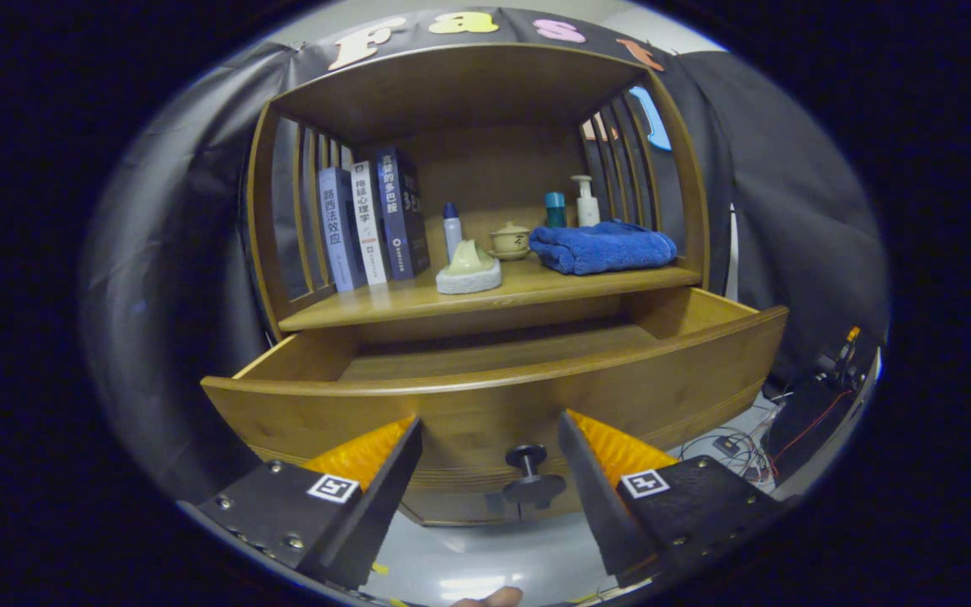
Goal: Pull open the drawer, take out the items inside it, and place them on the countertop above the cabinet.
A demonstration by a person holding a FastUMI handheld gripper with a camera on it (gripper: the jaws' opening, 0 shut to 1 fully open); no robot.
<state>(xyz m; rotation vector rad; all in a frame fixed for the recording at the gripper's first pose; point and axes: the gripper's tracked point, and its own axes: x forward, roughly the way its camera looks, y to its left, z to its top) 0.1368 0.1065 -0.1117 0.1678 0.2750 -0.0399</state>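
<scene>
- Gripper point(490, 438) jaws apart, holding nothing; the knob point(533, 477) sits between them.
- Drawer point(494, 396) at 12 o'clock, pulled open.
- Countertop point(536, 291) beyond: stone dish point(469, 270) at 12, blue towel point(603, 246) at 1, books point(372, 223) at 11.

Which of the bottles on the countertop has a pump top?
The white bottle at the back right, behind the folded blue towel. The teal-capped one beside it and the blue-capped one near the books have plain caps.
</scene>
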